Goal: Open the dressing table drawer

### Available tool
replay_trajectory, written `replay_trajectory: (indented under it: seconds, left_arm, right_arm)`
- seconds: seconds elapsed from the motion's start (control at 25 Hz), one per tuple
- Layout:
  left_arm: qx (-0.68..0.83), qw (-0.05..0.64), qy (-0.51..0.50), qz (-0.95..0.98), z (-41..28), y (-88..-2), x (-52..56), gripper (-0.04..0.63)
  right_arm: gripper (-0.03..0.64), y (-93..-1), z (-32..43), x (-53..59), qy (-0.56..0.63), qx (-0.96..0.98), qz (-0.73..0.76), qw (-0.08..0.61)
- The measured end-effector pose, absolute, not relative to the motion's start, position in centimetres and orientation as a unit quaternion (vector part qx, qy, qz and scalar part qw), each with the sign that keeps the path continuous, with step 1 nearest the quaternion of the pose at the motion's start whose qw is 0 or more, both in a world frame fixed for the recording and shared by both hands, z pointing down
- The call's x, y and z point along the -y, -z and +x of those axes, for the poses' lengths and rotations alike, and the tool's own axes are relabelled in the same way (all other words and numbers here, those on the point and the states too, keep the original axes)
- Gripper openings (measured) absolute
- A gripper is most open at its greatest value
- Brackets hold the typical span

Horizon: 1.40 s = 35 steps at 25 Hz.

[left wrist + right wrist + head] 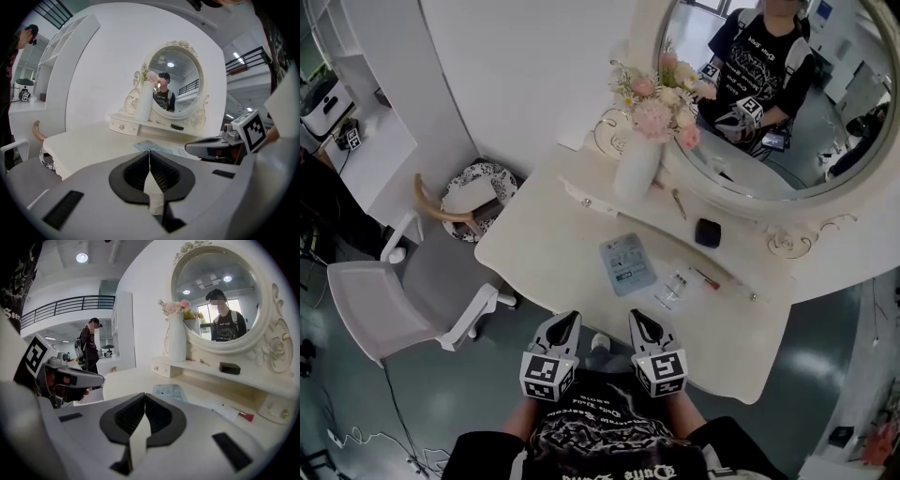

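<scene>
Closest to the camera, the left gripper [570,323] and the right gripper [641,323] hang side by side over the near edge of the dressing table [544,258]. Both have their jaws pressed together and hold nothing. The clearest drawer, a small drawer [584,198] with a round knob, lies ahead and a little to the left. It is in the raised shelf and its long front faces the person. The left gripper seems nearer to it. A blue packet [627,262] lies flat on the way, and the vase [637,167] stands just beside the drawer. I think the jaws must spread first.
</scene>
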State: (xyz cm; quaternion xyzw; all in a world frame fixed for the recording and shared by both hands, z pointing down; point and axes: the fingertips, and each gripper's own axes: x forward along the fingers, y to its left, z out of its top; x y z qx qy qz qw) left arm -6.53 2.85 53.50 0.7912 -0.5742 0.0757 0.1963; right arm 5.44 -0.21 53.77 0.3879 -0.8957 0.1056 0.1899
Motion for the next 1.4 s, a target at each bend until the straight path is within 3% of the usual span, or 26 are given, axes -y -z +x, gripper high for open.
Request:
replay_trajectory:
  seconds: [0.6,1.4]
  left_arm:
    - [0.587,0.220,-0.077,0.775,-4.6,-53.5,2.4,0.017]
    - [0.541,0.220,-0.097,0.805,-7.6,-53.1,9.7,0.017]
  right_arm:
    - [0.011,-54.6,5.5,4.8,-0.126,0.911,0.340,0.195]
    - [0.011,-54.5,4.3,8.5,-0.159,0.877,0.412,0.188]
